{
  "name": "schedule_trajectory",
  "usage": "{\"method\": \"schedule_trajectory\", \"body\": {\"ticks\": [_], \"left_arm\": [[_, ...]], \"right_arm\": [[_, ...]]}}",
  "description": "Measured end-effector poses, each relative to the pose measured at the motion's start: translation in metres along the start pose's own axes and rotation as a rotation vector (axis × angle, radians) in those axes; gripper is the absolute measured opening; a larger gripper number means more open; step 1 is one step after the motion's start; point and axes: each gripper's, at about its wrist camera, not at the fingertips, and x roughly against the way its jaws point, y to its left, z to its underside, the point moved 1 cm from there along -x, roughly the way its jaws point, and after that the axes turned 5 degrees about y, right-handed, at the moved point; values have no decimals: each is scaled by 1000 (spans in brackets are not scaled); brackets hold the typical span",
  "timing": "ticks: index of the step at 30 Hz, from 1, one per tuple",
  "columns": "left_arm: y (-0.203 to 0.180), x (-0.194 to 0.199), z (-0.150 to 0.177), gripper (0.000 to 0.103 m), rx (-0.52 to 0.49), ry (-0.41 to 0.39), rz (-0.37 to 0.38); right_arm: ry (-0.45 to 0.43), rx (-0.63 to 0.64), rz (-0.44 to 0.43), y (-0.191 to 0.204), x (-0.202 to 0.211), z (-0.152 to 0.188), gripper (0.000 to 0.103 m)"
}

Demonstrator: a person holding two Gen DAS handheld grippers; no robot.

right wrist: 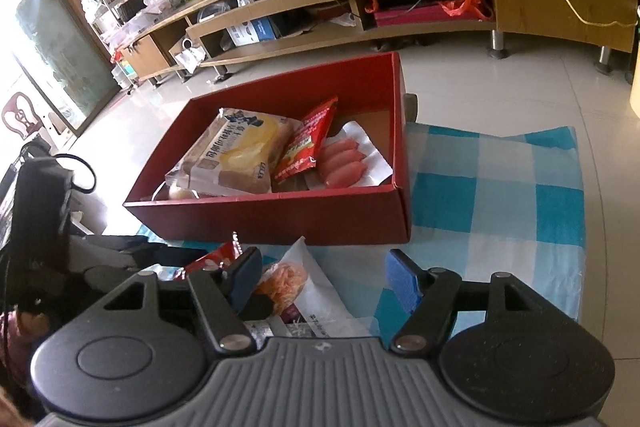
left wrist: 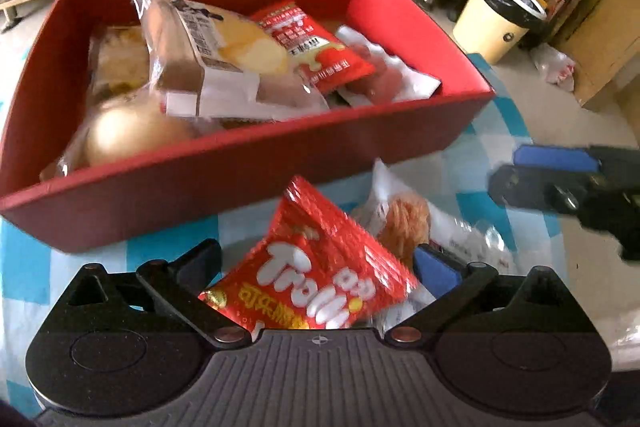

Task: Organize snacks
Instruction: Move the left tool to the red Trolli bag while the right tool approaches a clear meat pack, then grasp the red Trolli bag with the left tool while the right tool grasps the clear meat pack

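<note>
Red Trolli packet point(left wrist: 316, 279) pinched between left gripper point(left wrist: 320, 267) fingers, just short of red box point(left wrist: 240, 163)

Packet tilted, held near the box's front wall, over the checked cloth point(right wrist: 500, 179). Clear-wrapped snack point(right wrist: 296, 279) lies on the cloth beside it. Right gripper point(right wrist: 324, 275) low over that snack, fingers spread, pinching nothing. Box holds bread loaf point(right wrist: 240, 151), red sachet point(right wrist: 308, 143), sausages point(right wrist: 344, 163)
</note>
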Motion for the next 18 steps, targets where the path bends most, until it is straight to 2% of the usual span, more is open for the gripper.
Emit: {"method": "schedule_trajectory", "body": {"ticks": [7, 11, 14, 18], "left_arm": [[1, 20, 31, 103, 67, 60, 80], [5, 22, 31, 103, 117, 31, 29], [1, 16, 31, 103, 122, 41, 6], [-21, 9, 36, 103, -24, 48, -108]], "right_arm": [[2, -5, -24, 3, -1, -4, 68], [25, 16, -24, 9, -3, 2, 68], [36, 26, -22, 10, -4, 6, 68], [33, 14, -8, 5, 2, 11, 68]]}}
